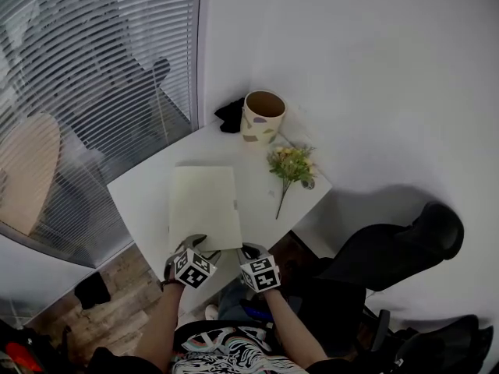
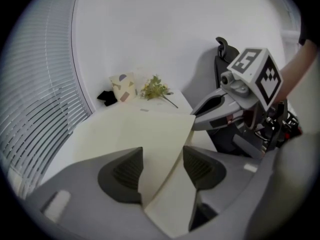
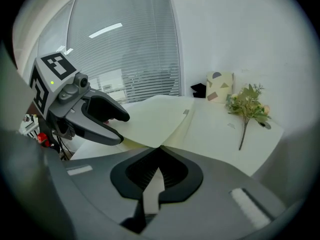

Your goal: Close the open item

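Note:
A pale yellow folder (image 1: 204, 201) lies on the white table (image 1: 140, 201), its near cover lifted a little off the lower sheet (image 3: 155, 119). My right gripper (image 3: 159, 176) is shut on the cover's near corner, and a thin strip of it shows between the pads. At the near left, my left gripper (image 2: 161, 171) stands open with the cover's edge (image 2: 135, 129) passing loosely between its pads. In the head view both grippers, left (image 1: 196, 244) and right (image 1: 248, 249), sit at the folder's near edge, close together.
A cream patterned cup (image 1: 263, 115), a black object (image 1: 231, 115) and a sprig of flowers (image 1: 290, 166) are at the table's far side. Window blinds (image 1: 93, 68) run along the left. A black chair (image 1: 390, 248) stands at the right.

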